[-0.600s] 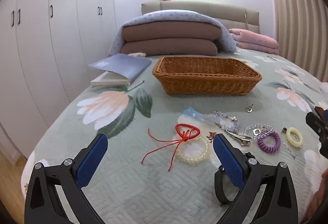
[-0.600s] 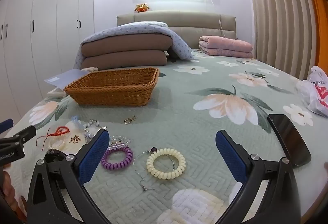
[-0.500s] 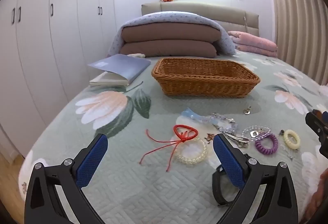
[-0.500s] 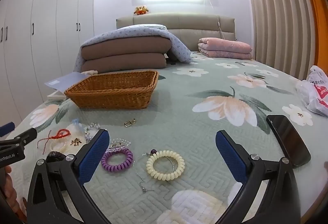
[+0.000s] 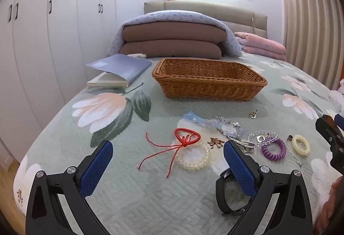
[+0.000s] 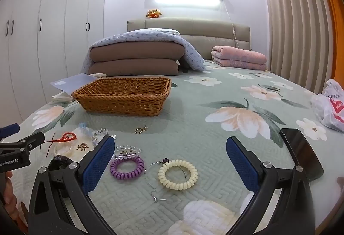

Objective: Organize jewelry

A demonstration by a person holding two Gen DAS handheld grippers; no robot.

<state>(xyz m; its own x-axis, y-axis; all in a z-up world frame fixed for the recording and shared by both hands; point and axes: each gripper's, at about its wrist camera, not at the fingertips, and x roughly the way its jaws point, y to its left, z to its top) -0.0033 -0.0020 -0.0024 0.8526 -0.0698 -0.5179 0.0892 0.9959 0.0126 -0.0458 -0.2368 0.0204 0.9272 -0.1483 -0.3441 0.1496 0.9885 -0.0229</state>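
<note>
Beside basket (image 5: pixel 209 82), jewelry scattered, tongs (image 6: pixel 169 162) spread

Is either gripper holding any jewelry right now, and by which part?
No. The left gripper and right gripper are both open and empty, above the bedspread.

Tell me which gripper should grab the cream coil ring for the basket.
Right. The right gripper is open with the cream ring lying between its jaws; the left gripper faces the red cord. The basket looks empty.
</note>
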